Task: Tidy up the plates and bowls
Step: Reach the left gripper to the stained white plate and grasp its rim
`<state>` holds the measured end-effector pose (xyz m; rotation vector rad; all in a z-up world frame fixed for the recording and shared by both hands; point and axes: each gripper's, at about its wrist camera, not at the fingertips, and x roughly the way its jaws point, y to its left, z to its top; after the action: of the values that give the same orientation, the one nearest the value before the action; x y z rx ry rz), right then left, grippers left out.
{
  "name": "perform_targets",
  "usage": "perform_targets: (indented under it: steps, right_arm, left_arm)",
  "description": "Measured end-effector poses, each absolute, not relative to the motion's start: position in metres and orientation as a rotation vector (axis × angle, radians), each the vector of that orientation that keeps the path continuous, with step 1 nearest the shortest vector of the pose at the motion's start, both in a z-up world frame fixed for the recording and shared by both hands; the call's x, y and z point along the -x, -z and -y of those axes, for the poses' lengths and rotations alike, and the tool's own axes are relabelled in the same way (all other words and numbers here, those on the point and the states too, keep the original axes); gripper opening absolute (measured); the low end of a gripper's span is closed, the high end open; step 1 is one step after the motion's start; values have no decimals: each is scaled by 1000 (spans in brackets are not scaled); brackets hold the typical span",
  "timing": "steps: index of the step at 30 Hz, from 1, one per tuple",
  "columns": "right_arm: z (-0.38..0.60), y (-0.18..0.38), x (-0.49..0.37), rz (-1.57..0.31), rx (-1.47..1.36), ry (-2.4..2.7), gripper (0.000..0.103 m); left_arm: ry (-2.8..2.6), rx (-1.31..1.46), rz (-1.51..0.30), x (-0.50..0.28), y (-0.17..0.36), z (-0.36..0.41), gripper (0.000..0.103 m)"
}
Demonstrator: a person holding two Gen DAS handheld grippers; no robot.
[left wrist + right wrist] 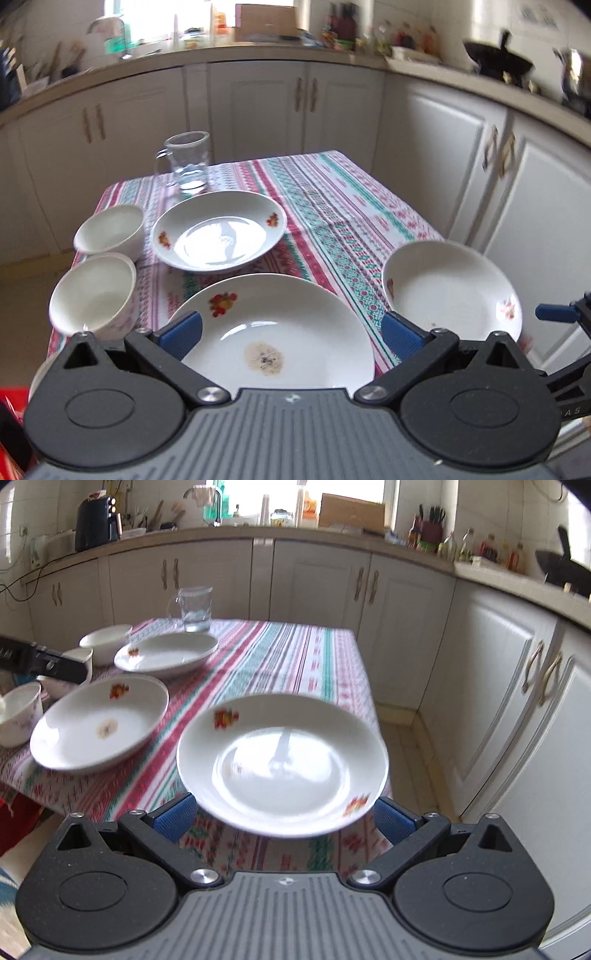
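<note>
Left gripper (291,332): spread wide, empty, over stained plate (273,332) | Right gripper (282,816): spread wide, empty, at near-right plate (282,760) overhanging table (295,657) edge | Risk: nudge tips plate off.

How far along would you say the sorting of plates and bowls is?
Nothing looks stacked yet. Both grippers, left and right, are open and hold nothing. Three plates, stained, far and right-edge, and the white bowls all lie separate.
</note>
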<state>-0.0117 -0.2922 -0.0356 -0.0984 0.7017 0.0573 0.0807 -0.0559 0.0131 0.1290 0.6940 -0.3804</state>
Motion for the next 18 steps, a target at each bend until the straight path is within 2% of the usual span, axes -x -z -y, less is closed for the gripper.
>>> perform_targets:
  steps: [18]
  right_arm:
    - [323,76,-15,-762,87,-133,103]
  left_arm:
    - [591,-215,-810,-131,4,128,102]
